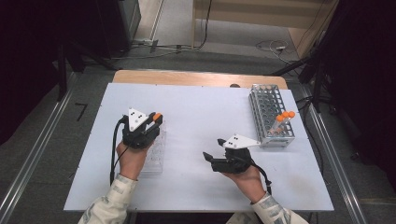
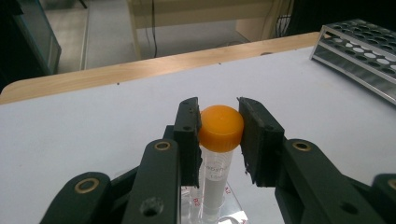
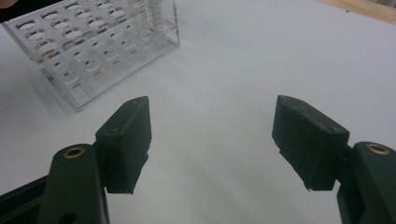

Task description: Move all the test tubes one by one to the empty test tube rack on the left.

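Overhead, the left gripper [image 1: 156, 120] is pinching an orange-capped tube [image 1: 157, 115] above the clear rack [image 1: 156, 156] on the white table [image 1: 196, 112]; the right gripper [image 1: 212, 149] is resting apart, jaws spread and holding nothing. Closer, the left gripper [image 2: 219, 140] is clamping the tube [image 2: 219, 128] by its cap, upright. Lastly, the right gripper [image 3: 212, 140] is gaping over bare table, the rack [image 3: 93, 46] lying beyond.

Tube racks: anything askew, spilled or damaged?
Nothing stands out. The grey rack sits square, two orange-capped tubes upright in its near corner. The left gripper is shut on an upright orange-capped tube over the clear rack. No spills.
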`<action>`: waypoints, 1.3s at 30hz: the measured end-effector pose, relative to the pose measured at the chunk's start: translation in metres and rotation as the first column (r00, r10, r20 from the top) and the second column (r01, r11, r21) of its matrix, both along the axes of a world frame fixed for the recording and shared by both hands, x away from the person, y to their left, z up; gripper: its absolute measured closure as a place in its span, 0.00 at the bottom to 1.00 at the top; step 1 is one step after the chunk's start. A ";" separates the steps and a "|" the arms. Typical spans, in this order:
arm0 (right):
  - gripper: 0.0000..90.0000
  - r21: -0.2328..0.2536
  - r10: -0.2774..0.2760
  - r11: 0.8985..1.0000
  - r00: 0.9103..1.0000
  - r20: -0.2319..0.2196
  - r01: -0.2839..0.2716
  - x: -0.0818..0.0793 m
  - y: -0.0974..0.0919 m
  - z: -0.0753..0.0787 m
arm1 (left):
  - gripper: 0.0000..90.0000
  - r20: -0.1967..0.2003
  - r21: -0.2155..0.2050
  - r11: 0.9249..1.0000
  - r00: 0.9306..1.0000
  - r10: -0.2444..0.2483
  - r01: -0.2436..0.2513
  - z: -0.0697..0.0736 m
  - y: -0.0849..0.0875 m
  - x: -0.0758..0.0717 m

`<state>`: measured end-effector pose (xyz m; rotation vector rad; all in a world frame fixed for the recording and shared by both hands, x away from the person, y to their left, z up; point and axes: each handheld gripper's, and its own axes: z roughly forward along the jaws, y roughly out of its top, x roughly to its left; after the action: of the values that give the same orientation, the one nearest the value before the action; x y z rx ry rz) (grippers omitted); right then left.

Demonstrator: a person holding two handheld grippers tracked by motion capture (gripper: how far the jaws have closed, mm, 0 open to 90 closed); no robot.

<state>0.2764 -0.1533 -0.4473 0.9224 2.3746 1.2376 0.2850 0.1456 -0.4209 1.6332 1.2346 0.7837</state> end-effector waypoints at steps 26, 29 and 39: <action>0.31 0.010 -0.030 1.000 0.999 0.014 0.029 0.002 -0.007 0.003 | 0.36 0.006 -0.085 0.996 1.000 -0.008 0.009 0.007 -0.002 -0.005; 0.31 0.018 -0.045 0.999 0.999 0.016 0.045 0.004 -0.013 0.004 | 0.28 0.014 -0.085 0.996 1.000 -0.010 0.011 0.009 -0.004 -0.006; 0.31 0.049 -0.119 0.992 0.992 0.029 0.117 0.011 -0.040 0.012 | 0.24 0.032 -0.092 0.996 0.999 -0.013 0.016 0.013 -0.007 -0.010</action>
<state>0.2879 -0.1930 -0.4351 1.0341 2.2404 1.2580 0.2746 0.1390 -0.4078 1.5481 1.2180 0.7293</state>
